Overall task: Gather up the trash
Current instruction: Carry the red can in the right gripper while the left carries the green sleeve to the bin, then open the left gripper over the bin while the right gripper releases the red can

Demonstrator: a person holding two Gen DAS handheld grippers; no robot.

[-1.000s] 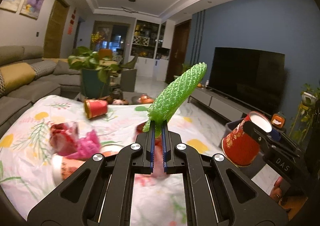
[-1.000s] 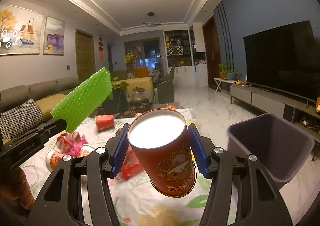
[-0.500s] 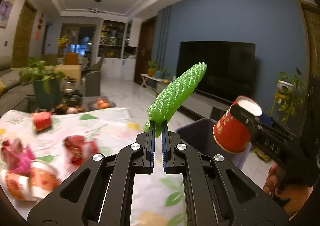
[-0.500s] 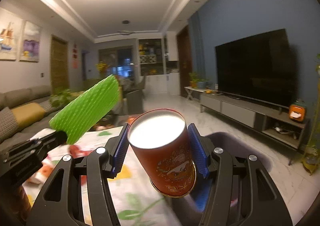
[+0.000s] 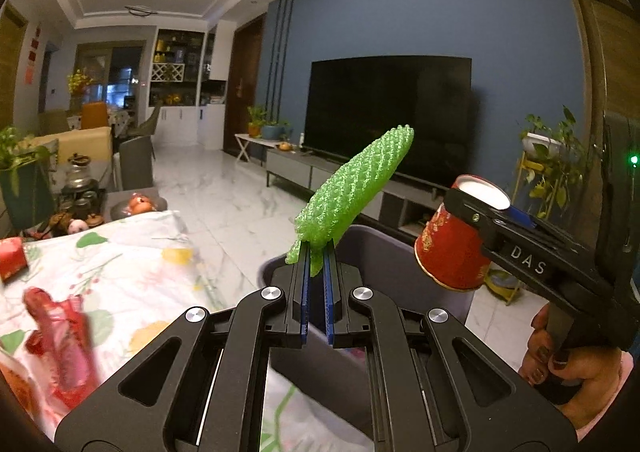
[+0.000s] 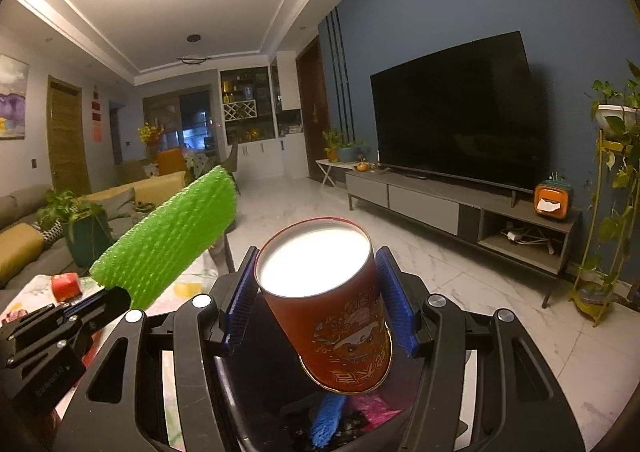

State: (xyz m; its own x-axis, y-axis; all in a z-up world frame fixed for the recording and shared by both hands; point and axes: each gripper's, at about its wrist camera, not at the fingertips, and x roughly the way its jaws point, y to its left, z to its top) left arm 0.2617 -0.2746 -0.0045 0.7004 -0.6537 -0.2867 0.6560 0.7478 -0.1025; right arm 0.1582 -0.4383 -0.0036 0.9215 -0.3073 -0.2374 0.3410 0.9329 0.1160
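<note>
While both things hang over the bin (image 5: 384, 248), the left gripper (image 5: 316, 272) pinches the green foam net (image 5: 352, 188) and the right gripper (image 6: 316, 288) squeezes the red cup (image 6: 332, 304) (upside down). Next, I think, both should let go.

Both grippers have been swung from above the floral-patterned tablecloth (image 5: 120, 272) to above the dark grey plastic waste bin (image 5: 372, 240). The bin, formerly off to the right, is now seen directly beneath the red paper cup (image 6: 332, 308), with pink and blue scraps (image 6: 340, 416) revealed inside. The cloth has been left at the left edge.
</note>
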